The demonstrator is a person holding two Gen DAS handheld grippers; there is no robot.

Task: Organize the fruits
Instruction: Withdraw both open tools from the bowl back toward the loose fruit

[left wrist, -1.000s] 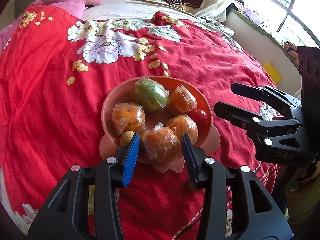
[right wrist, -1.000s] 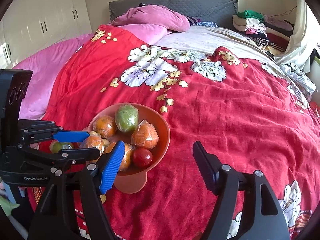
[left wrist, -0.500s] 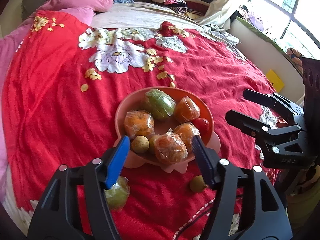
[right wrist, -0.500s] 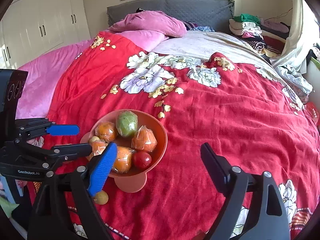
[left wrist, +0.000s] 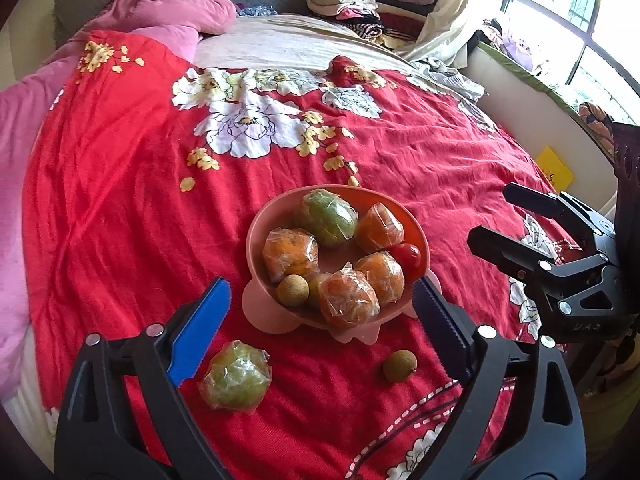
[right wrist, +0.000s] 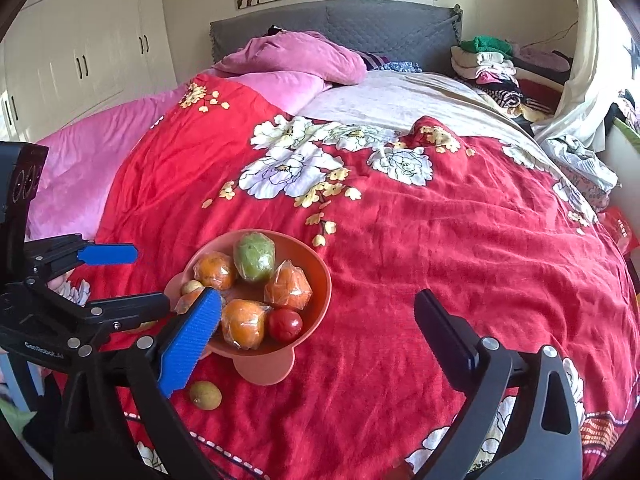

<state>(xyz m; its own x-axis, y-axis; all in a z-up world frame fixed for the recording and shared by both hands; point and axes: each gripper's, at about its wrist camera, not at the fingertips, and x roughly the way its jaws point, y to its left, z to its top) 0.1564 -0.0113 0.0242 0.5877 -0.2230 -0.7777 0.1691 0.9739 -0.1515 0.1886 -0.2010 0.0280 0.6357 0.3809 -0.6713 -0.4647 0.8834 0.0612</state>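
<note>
A pink footed bowl (left wrist: 256, 240) stands on the red bedspread and holds several plastic-wrapped oranges, a wrapped green fruit (left wrist: 330, 218), a red tomato (left wrist: 406, 256) and a small brown longan (left wrist: 293, 290). My left gripper (left wrist: 320, 296) hovers just in front of the bowl. Its jaws are opening, wide on either side of the front wrapped orange (left wrist: 348, 300), and the pads do not touch it. Another wrapped green fruit (left wrist: 236, 376) and a loose longan (left wrist: 400, 365) lie on the bedspread before the bowl. My right gripper (right wrist: 318, 300) is right of the bowl (right wrist: 320, 268); its jaws are opening and nothing is between them.
The flowered red bedspread (right wrist: 440, 240) stretches behind and to the right of the bowl. Pink pillows (right wrist: 296, 58) and a grey headboard lie at the far end. Folded clothes (right wrist: 488, 64) are stacked at the back right, and white wardrobes stand on the left.
My left jaws have spread away from the front wrapped orange, which stays in the bowl, and the gripper has drawn back and up. The right jaws have widened too.
</note>
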